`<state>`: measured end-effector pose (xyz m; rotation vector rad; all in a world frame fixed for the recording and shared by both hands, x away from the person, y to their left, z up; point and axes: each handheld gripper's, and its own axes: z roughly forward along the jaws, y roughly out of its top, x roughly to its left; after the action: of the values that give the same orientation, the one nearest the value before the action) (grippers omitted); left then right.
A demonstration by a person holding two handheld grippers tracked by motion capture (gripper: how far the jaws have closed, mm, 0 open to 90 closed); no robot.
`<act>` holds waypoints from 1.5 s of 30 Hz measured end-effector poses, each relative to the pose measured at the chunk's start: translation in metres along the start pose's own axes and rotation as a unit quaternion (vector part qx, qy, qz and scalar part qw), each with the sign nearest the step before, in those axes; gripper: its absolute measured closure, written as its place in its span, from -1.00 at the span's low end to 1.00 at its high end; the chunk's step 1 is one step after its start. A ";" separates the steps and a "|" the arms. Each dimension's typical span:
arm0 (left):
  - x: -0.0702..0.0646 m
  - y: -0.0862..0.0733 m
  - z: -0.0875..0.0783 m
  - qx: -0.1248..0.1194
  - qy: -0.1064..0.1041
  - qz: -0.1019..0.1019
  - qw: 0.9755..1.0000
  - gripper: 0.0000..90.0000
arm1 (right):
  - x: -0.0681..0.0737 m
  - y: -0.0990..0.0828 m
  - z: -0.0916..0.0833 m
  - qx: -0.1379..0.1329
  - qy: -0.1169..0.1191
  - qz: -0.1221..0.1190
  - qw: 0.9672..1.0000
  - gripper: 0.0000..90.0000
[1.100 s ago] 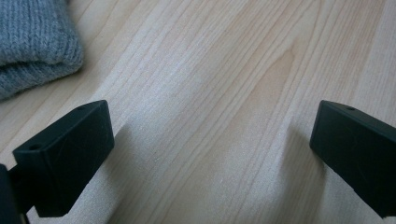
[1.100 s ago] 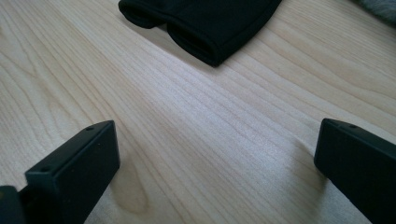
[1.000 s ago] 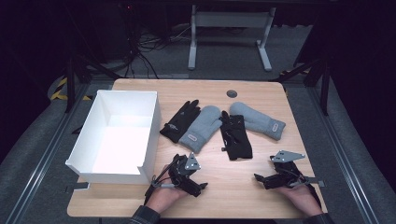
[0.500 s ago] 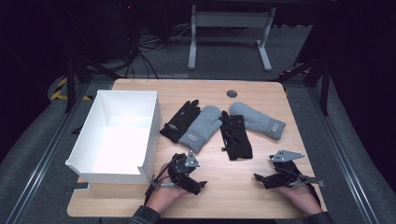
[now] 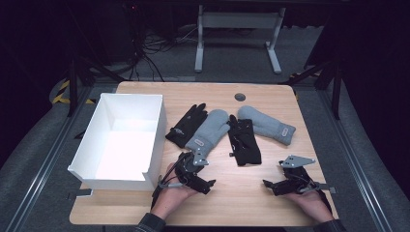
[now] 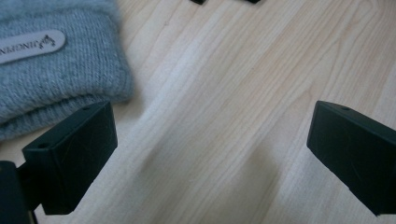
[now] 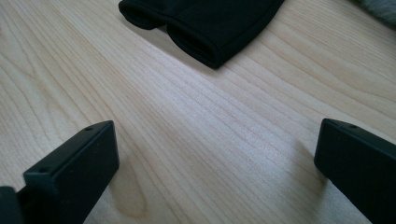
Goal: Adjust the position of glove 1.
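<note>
Four gloves lie in a row mid-table: a black glove (image 5: 186, 124), a grey mitten (image 5: 209, 129), a second black glove (image 5: 244, 141) and a second grey mitten (image 5: 267, 123). My left gripper (image 5: 193, 169) rests low on the table just below the first mitten's cuff. In the left gripper view that labelled cuff (image 6: 51, 70) lies beside the left jaw, and the left gripper (image 6: 210, 154) stands open over bare wood. My right gripper (image 5: 279, 178) sits right of the second black glove's cuff. The right gripper (image 7: 215, 163) is open, with the black cuff (image 7: 205, 23) ahead of it.
A white open box (image 5: 96, 166) stands at the table's left, close to my left hand. The wooden table (image 5: 241, 208) has a round dark grommet (image 5: 240, 96) near its far edge. Dark floor, cables and a desk frame lie beyond.
</note>
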<state>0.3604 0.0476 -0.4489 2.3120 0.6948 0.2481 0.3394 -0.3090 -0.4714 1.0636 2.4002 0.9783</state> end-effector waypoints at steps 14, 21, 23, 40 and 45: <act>0.018 0.021 -0.004 -0.024 0.021 -0.018 0.999 -0.95 | 0.000 0.000 0.000 0.000 0.000 0.000 1.000 -0.99; 0.031 0.033 -0.005 -0.037 0.034 -0.029 0.998 -0.94 | 0.000 0.000 0.000 -0.001 0.000 0.000 1.000 -0.99; 0.036 0.036 -0.005 -0.039 0.037 -0.030 0.998 -0.94 | 0.000 0.000 0.000 -0.001 0.000 0.000 1.000 -0.99; 0.065 0.057 0.014 -0.043 0.058 -0.048 0.996 -0.79 | 0.000 0.000 0.000 -0.001 0.000 0.000 1.000 -0.99; 0.078 0.063 0.024 -0.029 0.068 -0.055 0.996 -0.76 | 0.000 0.000 0.000 0.000 0.000 0.000 1.000 -0.99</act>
<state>0.4599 0.0378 -0.4259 2.2090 0.8688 0.3731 0.3398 -0.3089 -0.4714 1.0634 2.3999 0.9798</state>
